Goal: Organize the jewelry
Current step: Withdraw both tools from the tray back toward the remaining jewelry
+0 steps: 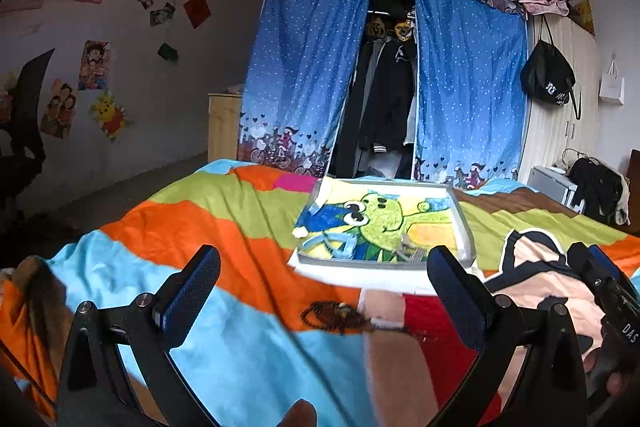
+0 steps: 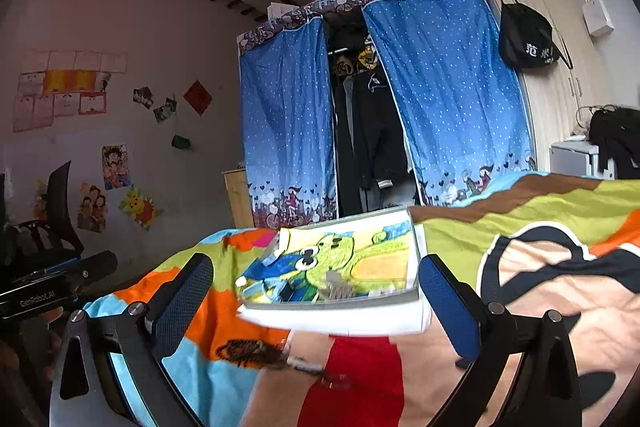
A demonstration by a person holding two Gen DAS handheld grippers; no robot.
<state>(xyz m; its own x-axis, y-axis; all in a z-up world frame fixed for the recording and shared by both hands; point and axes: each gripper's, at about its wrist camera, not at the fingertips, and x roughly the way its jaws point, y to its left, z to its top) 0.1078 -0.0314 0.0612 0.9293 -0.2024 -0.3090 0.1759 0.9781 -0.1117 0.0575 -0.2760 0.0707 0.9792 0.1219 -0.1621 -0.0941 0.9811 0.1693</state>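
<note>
Left claw (image 1: 324, 291): black hinged arms with blue, finely dimpled pads (image 1: 192, 291); the pads stand wide apart with nothing between them but the bed below.
Right claw (image 2: 316, 303): same build, black frame and blue textured pads (image 2: 448, 307); spread wide, gripping nothing.
Beaded bracelet (image 1: 340, 317): a loop of small dark brown beads with a pale piece at one end, lying loose on the blanket just ahead of both claws, on the near side of the tray and apart from it.
Blanket (image 1: 224, 211): soft, rumpled fleece covering the bed, printed in broad bands of orange, sky blue, lime green and brown, with a large cartoon figure outlined in black toward the right.
Tray (image 1: 466, 227): shallow, rectangular, pale-rimmed, sitting on a white slab on the blanket; its floor is a fuzzy picture of a green cartoon creature on blue and yellow.
Metal piece (image 1: 408, 247): a small silvery, toothed object, perhaps a hair comb or clip, lying inside the tray near its front edge; too blurred to name surely.
Wardrobe (image 1: 296, 67): fabric-fronted, with thin blue curtains dotted white, parted on dark hanging clothes.
Black bag (image 1: 548, 75): limp drawstring sack hanging on a pale wooden cabinet at right.
Wall (image 1: 160, 47): plain, stuck with cartoon posters and paper sheets.
</note>
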